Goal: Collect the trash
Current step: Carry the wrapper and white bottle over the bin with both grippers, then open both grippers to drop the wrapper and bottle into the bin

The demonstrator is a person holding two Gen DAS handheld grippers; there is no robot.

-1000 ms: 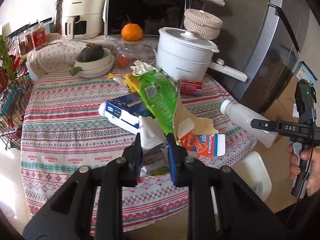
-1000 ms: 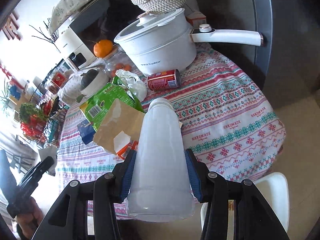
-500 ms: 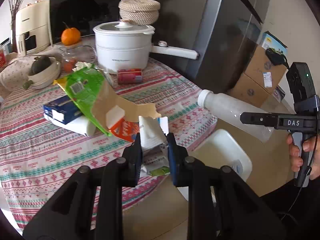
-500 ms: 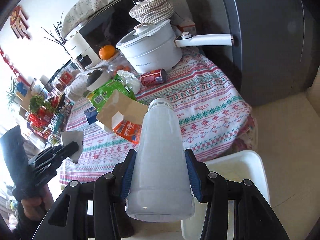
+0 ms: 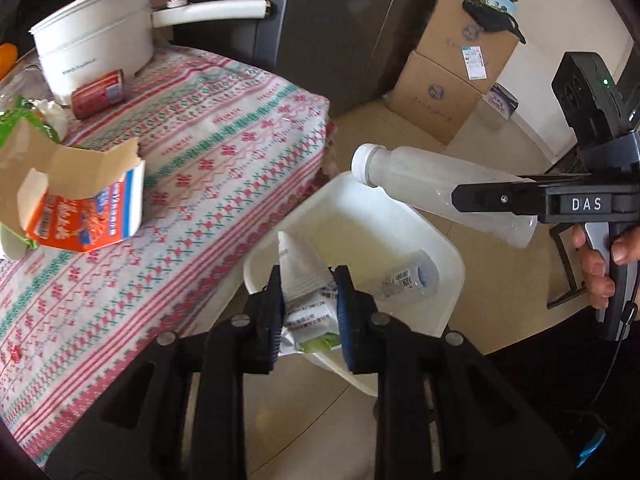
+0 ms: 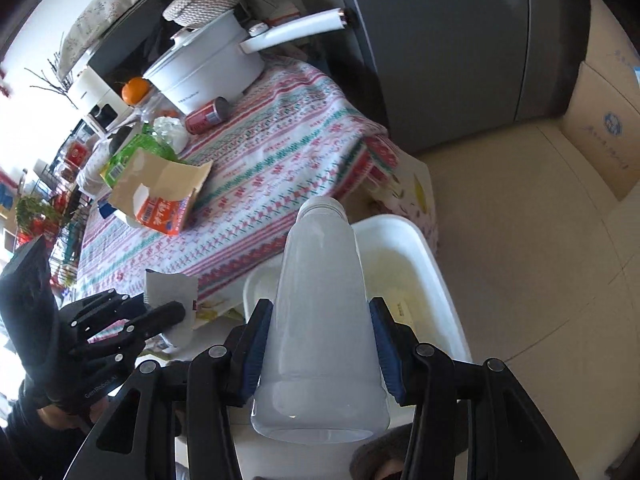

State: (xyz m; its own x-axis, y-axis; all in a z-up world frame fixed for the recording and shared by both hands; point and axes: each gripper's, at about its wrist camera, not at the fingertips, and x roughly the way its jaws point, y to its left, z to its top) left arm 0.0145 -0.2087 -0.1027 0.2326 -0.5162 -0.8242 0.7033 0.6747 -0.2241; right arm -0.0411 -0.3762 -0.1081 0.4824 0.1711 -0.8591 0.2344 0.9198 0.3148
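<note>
My left gripper [image 5: 308, 280] is shut on a crumpled white wrapper [image 5: 306, 292] with green print, held over the near edge of a white bin [image 5: 448, 248] on the floor beside the table. A small clear bottle [image 5: 412, 278] lies inside the bin. My right gripper [image 6: 320, 320] is shut on a white plastic bottle [image 6: 322, 320], cap forward, held above the bin [image 6: 436, 272]; the bottle also shows in the left wrist view [image 5: 436, 188]. The left gripper with its wrapper shows in the right wrist view [image 6: 168, 312].
On the patterned tablecloth [image 5: 224, 148] lie a torn orange carton [image 5: 80, 216], a red can [image 5: 98, 94], a green bag [image 6: 132, 152] and a white pot [image 5: 92, 48]. A dark fridge [image 5: 340, 20] and cardboard boxes [image 5: 452, 80] stand behind the bin.
Both grippers have swung right, away from the table, and down over the white bin, each still holding its item. The bin's inside and the small bottle have come into view.
</note>
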